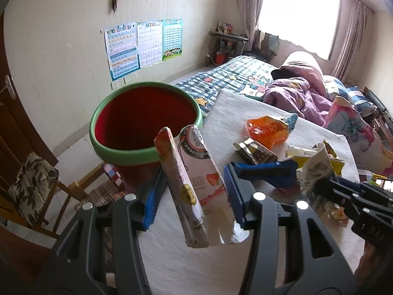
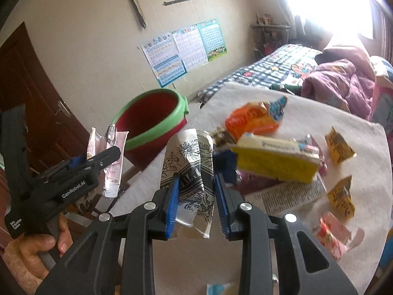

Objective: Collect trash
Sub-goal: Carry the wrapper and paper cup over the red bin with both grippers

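Observation:
A flattened pink-and-white strawberry carton [image 1: 194,172] hangs above the table's near edge, and my left gripper [image 1: 194,189] is shut on it. Just beyond it stands the red bin with a green rim [image 1: 145,120], off the table's left side. My right gripper [image 2: 196,196] is shut on a crumpled black-and-white printed wrapper [image 2: 194,177], lifted over the white-clothed table [image 2: 245,93]. In the right wrist view, the left gripper [image 2: 98,159] and its carton sit at the left, close to the bin [image 2: 152,123]. The right gripper [image 1: 265,172] shows beside the carton in the left wrist view.
On the cloth lie an orange wrapper [image 2: 250,120], a yellow box [image 2: 275,164], two yellow packets [image 2: 339,145], a pink packet [image 2: 331,233] and a printed leaflet [image 2: 292,194]. A cushioned wooden chair [image 1: 29,182] stands left of the bin, and a bed [image 1: 240,76] lies behind the table.

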{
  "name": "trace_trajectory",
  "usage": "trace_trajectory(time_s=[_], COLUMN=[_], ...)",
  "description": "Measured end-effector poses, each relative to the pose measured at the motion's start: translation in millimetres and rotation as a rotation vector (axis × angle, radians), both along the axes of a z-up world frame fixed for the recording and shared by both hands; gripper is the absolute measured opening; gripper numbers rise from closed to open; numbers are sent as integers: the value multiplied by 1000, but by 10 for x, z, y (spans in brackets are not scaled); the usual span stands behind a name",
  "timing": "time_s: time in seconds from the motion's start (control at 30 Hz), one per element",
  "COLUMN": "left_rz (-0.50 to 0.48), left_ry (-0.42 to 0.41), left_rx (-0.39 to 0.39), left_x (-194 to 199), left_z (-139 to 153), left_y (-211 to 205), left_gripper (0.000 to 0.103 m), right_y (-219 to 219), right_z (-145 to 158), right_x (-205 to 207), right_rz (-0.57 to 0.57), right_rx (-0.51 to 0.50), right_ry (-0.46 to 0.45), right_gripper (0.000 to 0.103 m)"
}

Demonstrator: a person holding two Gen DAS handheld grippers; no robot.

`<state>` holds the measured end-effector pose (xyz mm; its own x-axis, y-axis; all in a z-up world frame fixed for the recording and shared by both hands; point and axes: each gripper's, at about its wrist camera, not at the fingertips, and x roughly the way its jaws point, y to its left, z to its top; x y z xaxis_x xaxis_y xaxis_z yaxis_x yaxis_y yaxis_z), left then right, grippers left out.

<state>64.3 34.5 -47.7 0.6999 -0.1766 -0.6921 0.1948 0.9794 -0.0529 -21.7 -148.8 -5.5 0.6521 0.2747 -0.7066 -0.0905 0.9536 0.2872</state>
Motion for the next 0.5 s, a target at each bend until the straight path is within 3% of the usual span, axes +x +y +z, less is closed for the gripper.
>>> trace_trajectory(time_s=[0.5], left_rz=[3], left_ry=[-39], left_rx=[36], left_x=[471], left_z=[109], left_y=[254], left_gripper=[47], right_y=[219], right_z=[84], right_x=[386], right_rz=[-22], right_rx=[-33], right_ry=[-28], right_gripper=[28])
